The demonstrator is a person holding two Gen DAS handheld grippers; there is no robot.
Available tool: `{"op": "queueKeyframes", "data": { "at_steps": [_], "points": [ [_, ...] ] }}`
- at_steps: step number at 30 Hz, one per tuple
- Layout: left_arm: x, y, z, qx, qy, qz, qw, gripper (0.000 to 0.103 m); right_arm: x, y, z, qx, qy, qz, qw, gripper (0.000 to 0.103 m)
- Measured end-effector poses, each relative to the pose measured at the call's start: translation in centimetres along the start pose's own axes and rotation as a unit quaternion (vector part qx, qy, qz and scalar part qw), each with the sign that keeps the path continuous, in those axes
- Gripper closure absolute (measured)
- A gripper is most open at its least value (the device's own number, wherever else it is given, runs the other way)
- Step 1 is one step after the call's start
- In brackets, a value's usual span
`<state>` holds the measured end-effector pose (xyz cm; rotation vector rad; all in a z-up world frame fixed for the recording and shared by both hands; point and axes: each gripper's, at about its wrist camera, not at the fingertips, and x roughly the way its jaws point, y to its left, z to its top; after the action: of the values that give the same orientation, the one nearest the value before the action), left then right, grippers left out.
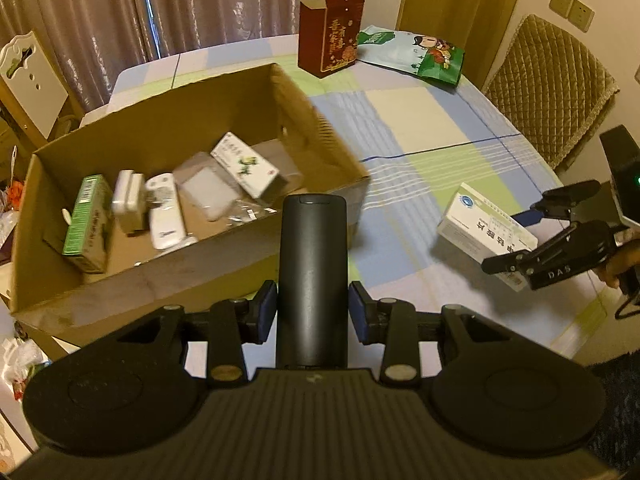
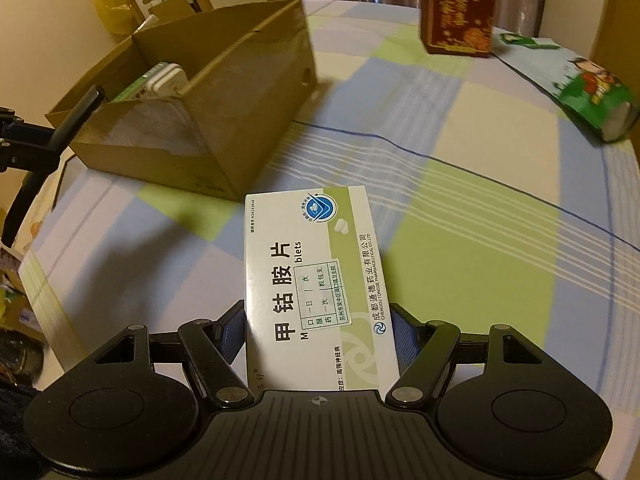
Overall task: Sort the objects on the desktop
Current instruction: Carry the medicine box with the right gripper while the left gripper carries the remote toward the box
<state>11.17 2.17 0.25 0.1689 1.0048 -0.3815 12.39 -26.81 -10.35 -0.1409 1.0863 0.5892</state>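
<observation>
My left gripper [image 1: 312, 312] is shut on a long black remote [image 1: 312, 264], held above the table near the front wall of an open cardboard box [image 1: 192, 268]. The box holds a green carton [image 1: 86, 224], a white adapter [image 1: 128, 202], a white remote [image 1: 165, 210], a medicine box [image 1: 250, 170] and a clear packet. My right gripper [image 2: 318, 332] is shut on a white and green medicine box [image 2: 316, 280], held above the checked tablecloth [image 2: 460, 208]. That gripper [image 1: 532, 236] and its medicine box [image 1: 486, 232] also show at the right of the left wrist view.
A dark red carton [image 1: 330, 36] stands at the far side of the table, with a green and white snack bag [image 1: 416, 54] beside it. A padded chair [image 1: 556, 88] is at the right. White furniture and bags stand left of the table.
</observation>
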Motion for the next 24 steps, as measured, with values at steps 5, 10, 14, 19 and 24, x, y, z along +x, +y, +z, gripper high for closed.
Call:
{"op": "queueKeyframes", "data": {
  "at_steps": [5, 10, 14, 19, 24],
  "points": [
    [-1.2, 3.1, -0.3, 0.016, -0.006, -0.013, 0.9998, 0.07, 1.0, 2.4, 1.4, 0.01, -0.002, -0.002, 1.0, 0.032],
    [-2.3, 6.1, 0.3, 0.043, -0.014, -0.023, 0.9987, 0.07, 1.5, 4.0, 2.3, 0.026, -0.009, -0.013, 1.0, 0.032],
    [-3.0, 8.1, 1.2, 0.071, -0.02, -0.026, 0.9969, 0.07, 1.3, 4.9, 2.9, 0.043, -0.017, -0.026, 0.999, 0.032],
    [-3.6, 10.6, 3.0, 0.101, -0.029, -0.036, 0.9938, 0.07, 0.5, 5.2, 3.9, 0.063, -0.03, -0.041, 0.997, 0.032],
    [-3.3, 12.8, 5.5, 0.143, -0.041, -0.034, 0.9883, 0.07, -0.4, 5.3, 4.9, 0.082, -0.045, -0.056, 0.994, 0.032]
  ]
}}
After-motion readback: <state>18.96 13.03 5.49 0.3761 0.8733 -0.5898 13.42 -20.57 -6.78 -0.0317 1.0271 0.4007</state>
